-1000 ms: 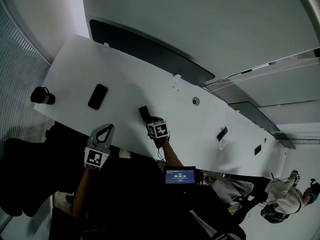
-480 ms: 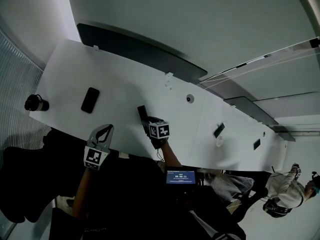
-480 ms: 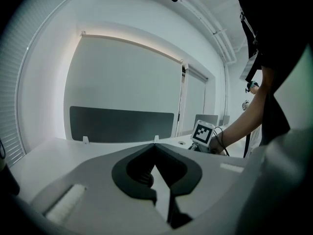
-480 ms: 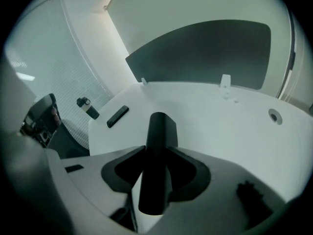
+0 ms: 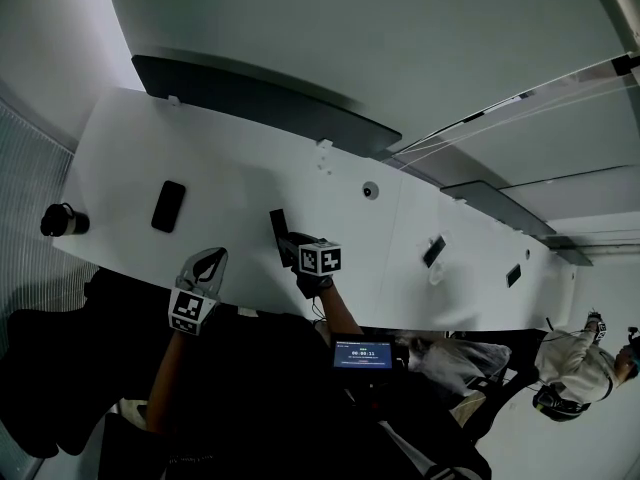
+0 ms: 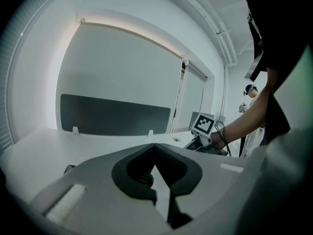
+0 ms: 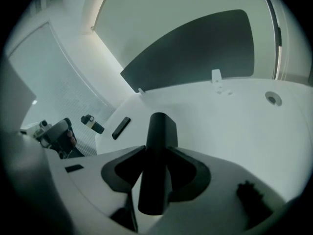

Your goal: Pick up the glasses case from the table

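The glasses case (image 5: 277, 230) is a long black box, and my right gripper (image 5: 290, 240) is shut on one end of it over the near part of the white table (image 5: 250, 168). In the right gripper view the case (image 7: 157, 146) sticks out forward between the jaws of that gripper (image 7: 156, 180), with the table top beyond it. My left gripper (image 5: 211, 257) hangs at the table's front edge, left of the right one, shut with nothing in it. The left gripper view shows its closed tips (image 6: 154, 146) and the right gripper's marker cube (image 6: 204, 124) beyond.
A flat black slab (image 5: 168, 206) lies on the table's left part, and a dark bottle (image 5: 58, 220) lies at the left end. A dark panel (image 5: 260, 103) runs along the far edge. A round grommet (image 5: 370, 190) sits mid-table. A person (image 5: 570, 373) stands far right.
The right gripper has rolled a little with the case still in its jaws. The left gripper has drifted slightly. The head view has swung, so the table's things sit further left.
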Demonstrator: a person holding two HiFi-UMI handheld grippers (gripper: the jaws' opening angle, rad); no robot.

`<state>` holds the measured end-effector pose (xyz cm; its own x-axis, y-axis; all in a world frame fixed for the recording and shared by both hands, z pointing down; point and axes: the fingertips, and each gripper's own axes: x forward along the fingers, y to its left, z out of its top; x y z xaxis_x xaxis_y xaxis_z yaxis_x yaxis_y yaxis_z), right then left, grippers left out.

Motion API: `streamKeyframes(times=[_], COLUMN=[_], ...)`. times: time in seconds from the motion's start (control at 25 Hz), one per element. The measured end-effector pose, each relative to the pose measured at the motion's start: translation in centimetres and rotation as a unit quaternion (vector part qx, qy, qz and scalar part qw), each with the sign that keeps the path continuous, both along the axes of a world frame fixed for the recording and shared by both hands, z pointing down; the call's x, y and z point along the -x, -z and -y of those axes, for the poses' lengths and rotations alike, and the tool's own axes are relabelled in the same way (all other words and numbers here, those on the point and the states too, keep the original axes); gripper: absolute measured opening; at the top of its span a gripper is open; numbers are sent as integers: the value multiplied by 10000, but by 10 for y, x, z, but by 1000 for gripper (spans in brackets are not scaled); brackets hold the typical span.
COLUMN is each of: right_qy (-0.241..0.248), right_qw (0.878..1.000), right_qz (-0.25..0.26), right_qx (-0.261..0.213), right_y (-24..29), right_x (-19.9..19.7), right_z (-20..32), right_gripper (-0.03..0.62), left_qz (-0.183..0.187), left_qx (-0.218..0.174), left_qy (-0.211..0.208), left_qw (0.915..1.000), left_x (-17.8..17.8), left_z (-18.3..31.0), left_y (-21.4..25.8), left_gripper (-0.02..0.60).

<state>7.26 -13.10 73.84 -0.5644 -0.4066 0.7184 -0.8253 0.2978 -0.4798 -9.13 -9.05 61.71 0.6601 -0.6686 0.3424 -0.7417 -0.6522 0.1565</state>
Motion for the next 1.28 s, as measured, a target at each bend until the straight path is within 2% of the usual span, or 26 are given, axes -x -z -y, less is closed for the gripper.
streamKeyframes(times=[0.12, 0.2, 0.32, 0.4, 0.64, 0.84, 1.0, 1.28], right_qy=[160, 439, 954, 1124, 868, 943, 696, 755], right_qw=[9993, 9973, 9919, 9898, 9957, 9950, 9975, 9967], right_qz=[-304, -561, -832, -870, -335, -333, -32, -198], right_qx=[155, 187, 81, -16, 3, 15, 125, 216], right_y=[-18, -26, -29, -27, -16, -17, -15, -24], right_x=[-9, -9, 3, 10, 17, 13, 10, 6], right_z=[-6, -10, -13, -15, -8, -5, -4, -8], right_gripper=[153, 153, 153, 153, 152, 149, 146, 130], left_qz=[4, 4, -1, -7, -72, -40, -58, -38], left_qx=[301, 422, 522, 594, 816, 839, 870, 988], left_qy=[-19, -34, -34, -18, 79, 74, 51, 49], left_qw=[9995, 9991, 9986, 9982, 9966, 9964, 9962, 9951], left_x=[-7, -11, -14, -15, -15, -15, -16, -17], left_z=[1, 1, 1, 0, 3, 1, 1, 0], left_y=[-21, -29, -34, -39, -49, -52, -52, -59], left_gripper=[8, 8, 8, 8, 8, 8, 12, 14])
